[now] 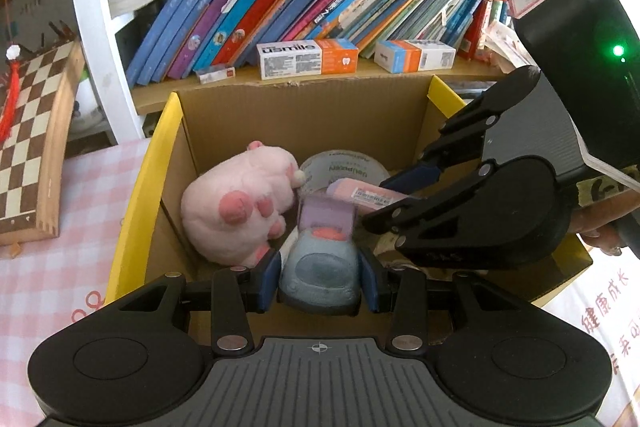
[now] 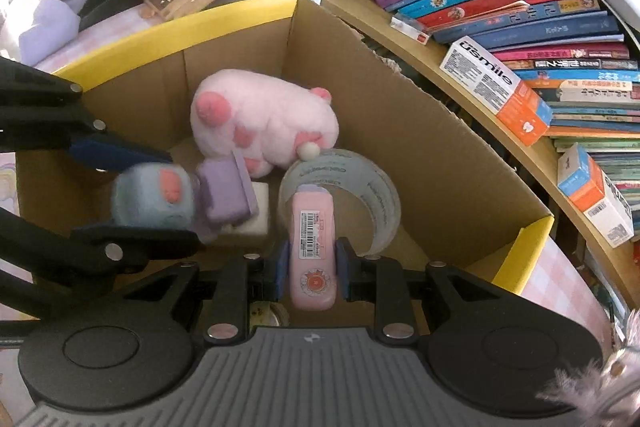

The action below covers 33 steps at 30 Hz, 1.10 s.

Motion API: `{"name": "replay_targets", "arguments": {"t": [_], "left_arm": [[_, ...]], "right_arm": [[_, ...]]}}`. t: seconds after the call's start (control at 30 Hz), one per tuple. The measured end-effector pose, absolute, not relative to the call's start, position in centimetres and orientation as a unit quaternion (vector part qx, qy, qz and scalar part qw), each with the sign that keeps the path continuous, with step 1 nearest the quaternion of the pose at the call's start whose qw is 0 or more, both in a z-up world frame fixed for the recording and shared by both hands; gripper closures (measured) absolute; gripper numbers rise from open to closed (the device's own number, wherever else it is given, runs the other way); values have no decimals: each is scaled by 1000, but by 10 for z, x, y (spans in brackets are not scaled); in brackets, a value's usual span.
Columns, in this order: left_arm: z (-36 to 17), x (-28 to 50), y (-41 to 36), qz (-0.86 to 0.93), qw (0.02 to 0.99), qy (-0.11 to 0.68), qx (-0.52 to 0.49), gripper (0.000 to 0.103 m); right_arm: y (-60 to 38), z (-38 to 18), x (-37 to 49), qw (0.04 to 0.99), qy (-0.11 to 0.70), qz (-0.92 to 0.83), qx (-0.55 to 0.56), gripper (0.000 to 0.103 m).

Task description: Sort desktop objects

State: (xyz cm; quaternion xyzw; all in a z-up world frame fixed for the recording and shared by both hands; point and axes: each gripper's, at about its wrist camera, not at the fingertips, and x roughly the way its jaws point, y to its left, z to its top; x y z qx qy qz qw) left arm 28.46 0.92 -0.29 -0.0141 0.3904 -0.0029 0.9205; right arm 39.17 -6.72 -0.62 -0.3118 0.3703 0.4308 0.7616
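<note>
The blue toy (image 1: 318, 269) sits at the lower centre of the left wrist view, pinched between the blue pads of the left tongs (image 1: 319, 281), its purple part (image 1: 326, 217) pointing into the box (image 1: 304, 115). In the right wrist view the same toy (image 2: 154, 197) shows at left centre, held over the box interior. The pink case (image 2: 313, 247) with a barcode label is pinched by the right tongs (image 2: 312, 271) at the lower centre of that view, over the box too; from the left wrist it appears right of centre (image 1: 362, 195), gripped by the right tongs (image 1: 394, 197).

Inside the box lie a pink plush (image 1: 236, 203) at centre left, a tape roll (image 1: 344, 167) just beside it behind the case, and a white block (image 2: 256, 211) under the toy's purple end.

The box has yellow flaps (image 1: 136, 187) and stands on a table with a pink checked cloth (image 1: 52, 283). Behind it, across the top of the frame, a shelf (image 1: 280, 83) carries leaning books (image 1: 256, 7) and two toothpaste cartons (image 1: 306, 58). A chessboard (image 1: 28, 143) stands at the left edge.
</note>
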Motion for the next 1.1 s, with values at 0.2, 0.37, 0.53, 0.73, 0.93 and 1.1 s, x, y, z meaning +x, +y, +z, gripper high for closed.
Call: {"name": "replay_targets", "arguments": {"t": [0.2,0.37,0.53,0.73,0.93,1.1], "left_arm": [[0,281,3,-3,927,376,4,60],[5,276,-1,3,931,365,18,55],[14,268,-4,10,935,355,17,49],[34,240,1,16,946,323,-1,35],[55,204,10,24,956,291,-14,32],[65,174,24,35,960,276,-25,29]], "right_arm": [[-67,-6,393,762,370,435,-307,79],[-70,0,391,767,361,441,-296,71],[-78,11,384,774,348,447,-283,66],[-96,32,370,797,318,445,-257,44],[-124,60,345,829,276,432,-224,39],[-149,76,319,853,261,408,-193,38]]}}
